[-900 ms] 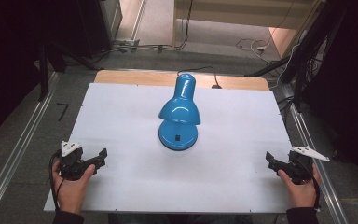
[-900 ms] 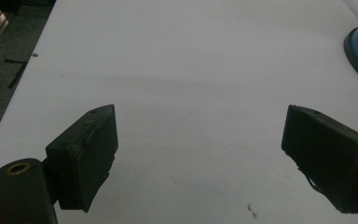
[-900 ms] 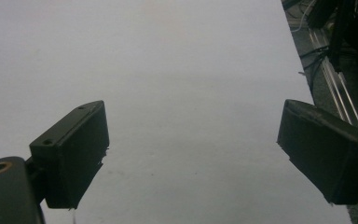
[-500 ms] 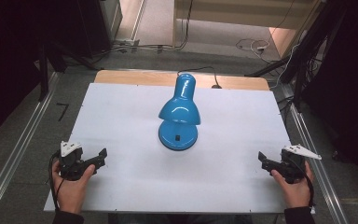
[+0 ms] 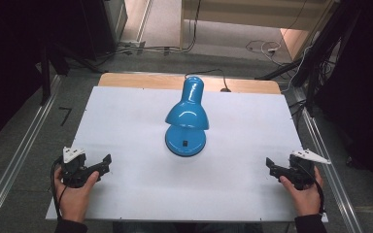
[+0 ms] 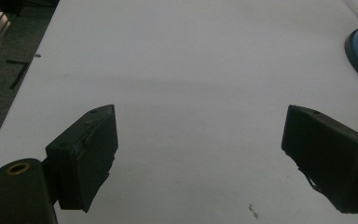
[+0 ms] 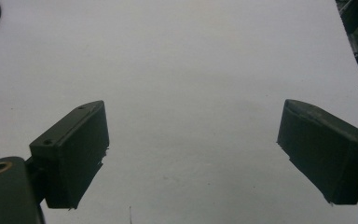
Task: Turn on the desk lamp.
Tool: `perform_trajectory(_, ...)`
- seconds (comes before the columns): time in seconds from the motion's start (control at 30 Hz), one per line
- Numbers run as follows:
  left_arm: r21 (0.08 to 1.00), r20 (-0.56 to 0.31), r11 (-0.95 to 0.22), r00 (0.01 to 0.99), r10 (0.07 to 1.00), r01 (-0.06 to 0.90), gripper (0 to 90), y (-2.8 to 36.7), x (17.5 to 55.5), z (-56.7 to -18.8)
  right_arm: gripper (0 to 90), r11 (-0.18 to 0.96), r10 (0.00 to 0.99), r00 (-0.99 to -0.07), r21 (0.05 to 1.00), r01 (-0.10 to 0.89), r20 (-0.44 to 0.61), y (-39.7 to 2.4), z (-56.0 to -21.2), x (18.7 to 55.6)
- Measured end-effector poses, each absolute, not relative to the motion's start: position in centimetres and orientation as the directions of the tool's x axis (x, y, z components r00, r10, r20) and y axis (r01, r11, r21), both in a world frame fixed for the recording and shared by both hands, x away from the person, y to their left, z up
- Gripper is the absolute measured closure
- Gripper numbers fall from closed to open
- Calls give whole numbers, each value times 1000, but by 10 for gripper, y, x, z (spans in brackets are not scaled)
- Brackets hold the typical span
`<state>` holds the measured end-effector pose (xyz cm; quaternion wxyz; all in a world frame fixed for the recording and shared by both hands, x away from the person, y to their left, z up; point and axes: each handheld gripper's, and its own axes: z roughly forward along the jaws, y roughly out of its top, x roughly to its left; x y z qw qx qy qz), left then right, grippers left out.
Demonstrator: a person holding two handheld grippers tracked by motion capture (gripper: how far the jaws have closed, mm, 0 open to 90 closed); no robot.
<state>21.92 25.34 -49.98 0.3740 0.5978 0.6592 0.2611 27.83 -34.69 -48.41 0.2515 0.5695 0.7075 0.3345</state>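
Lamp (image 5: 186,121): blue, stood on its round base at mid-table, shade tipped over the base, neck leaning toward the far edge; cord ran off behind it.
Left gripper (image 5: 108,160): near-left of the lamp, well apart from it, low over the white table (image 5: 126,111); jaws spread wide, nothing between them.
Right gripper (image 5: 269,163): near-right of the lamp, well apart; jaws spread wide, empty, aimed inward toward the lamp.
Step, as judged: reaching in to take hold of the lamp.
Approach: likely best with jaws kept wide until they straddled the neck or the base rim.
Grip point: neck looked narrow enough; shade looked too broad and slick.
Risk: a nudge to the shade could tip or slide the lamp.
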Motion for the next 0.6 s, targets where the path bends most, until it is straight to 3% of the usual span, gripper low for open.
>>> perform_trajectory(0.6,791,-177,146,-7,984,594,116,253,219,-500,76,147,961,-275,767,625,40,-325,-481,284)
